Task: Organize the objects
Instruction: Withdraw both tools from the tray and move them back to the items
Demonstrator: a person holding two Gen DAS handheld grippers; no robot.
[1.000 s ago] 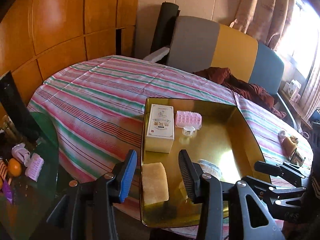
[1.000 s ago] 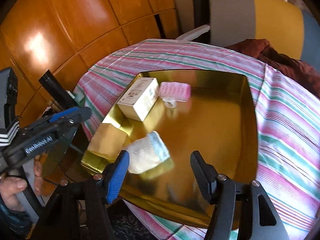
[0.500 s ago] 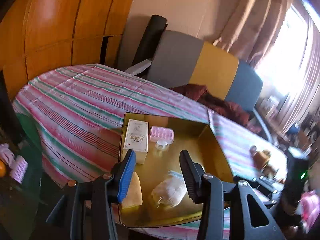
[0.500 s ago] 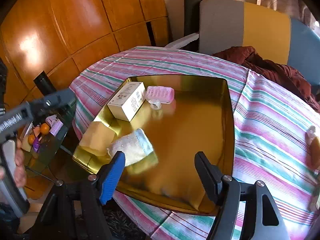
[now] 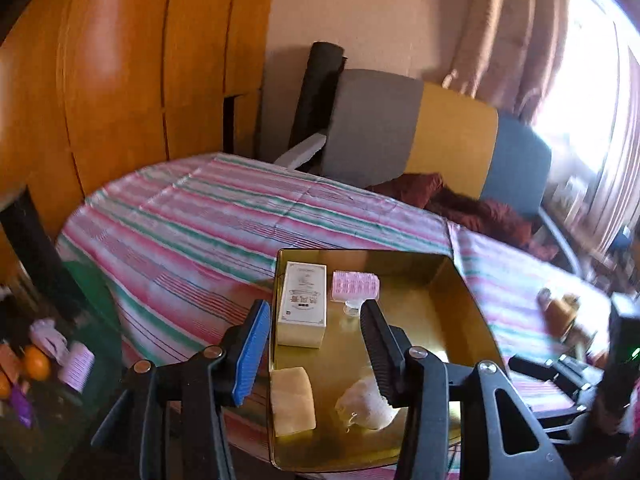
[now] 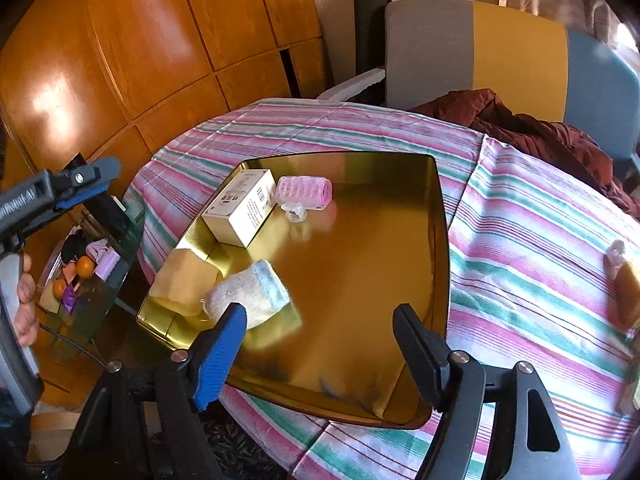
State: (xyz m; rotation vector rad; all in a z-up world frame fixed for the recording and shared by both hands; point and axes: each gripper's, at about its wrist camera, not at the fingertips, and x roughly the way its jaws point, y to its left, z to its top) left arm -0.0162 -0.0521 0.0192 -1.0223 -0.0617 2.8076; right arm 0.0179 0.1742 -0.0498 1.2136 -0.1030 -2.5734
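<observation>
On the striped surface (image 6: pixel 540 240) your gold tray (image 6: pixel 438 240) already holds box (image 6: pixel 240 212), pink roller (image 6: pixel 306 194), sponge (image 6: pixel 184 284) and sock (image 6: pixel 252 296), while both tools, left tool (image 5: pixel 316 354) and right tool (image 6: pixel 320 354), hang wide and empty; few items at far right remain outside.

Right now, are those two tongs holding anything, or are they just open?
Left tongs: open, holding nothing, above the gold tray.
Right tongs: open, holding nothing, above the same tray.

A striped tablecloth (image 6: pixel 532 216) covers the table. Far behind it stands a grey, yellow and blue chair (image 6: pixel 516 52) holding maroon cloth (image 6: pixel 532 132). Wooden panelling (image 6: pixel 132 48) lines the left.
</observation>
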